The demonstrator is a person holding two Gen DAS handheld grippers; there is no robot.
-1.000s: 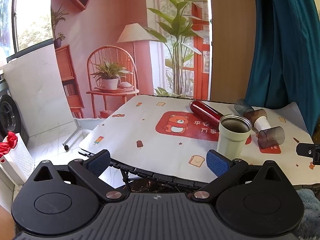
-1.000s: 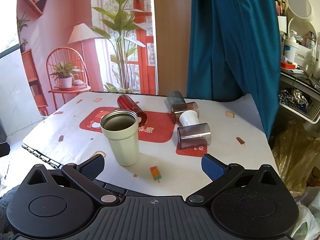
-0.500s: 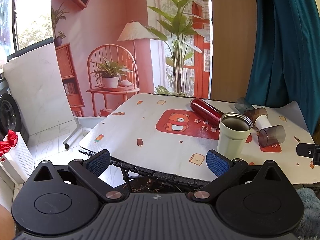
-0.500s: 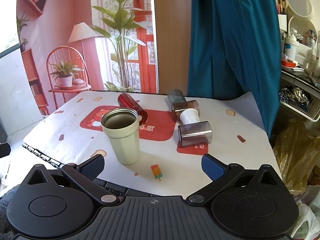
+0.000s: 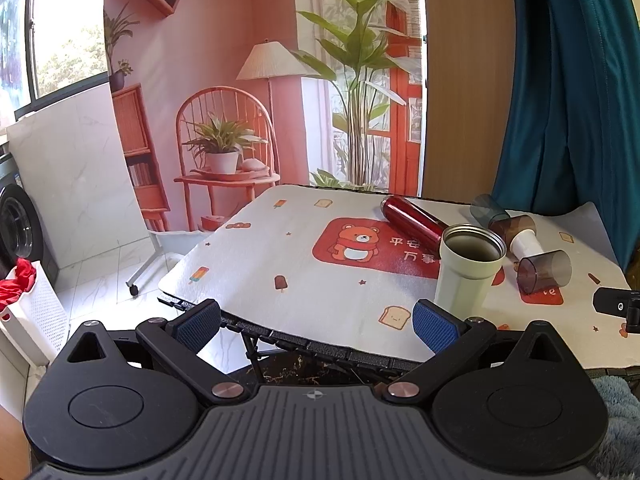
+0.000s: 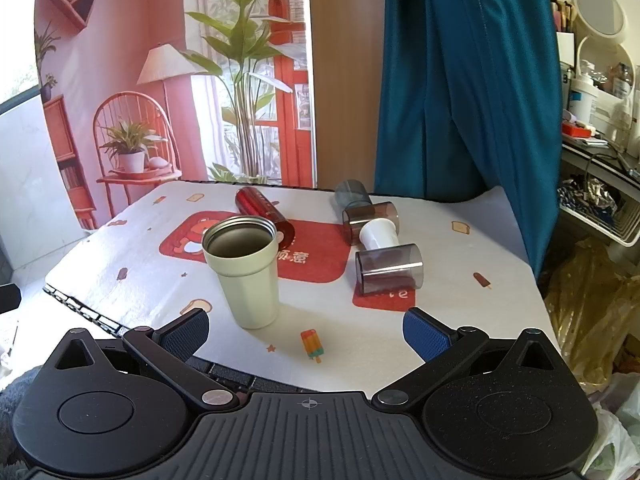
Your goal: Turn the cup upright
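The cup [image 6: 243, 276] stands upright just ahead of the right tool [image 6: 306, 330], its jaws apart.

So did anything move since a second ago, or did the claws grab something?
Almost nothing changed. The right claw drifted a tiny bit, so the table looks slightly shifted. Both it and the left claw stayed open, holding nothing. The cream cup stays upright, and the red bottle and smoky cup still lie on their sides.
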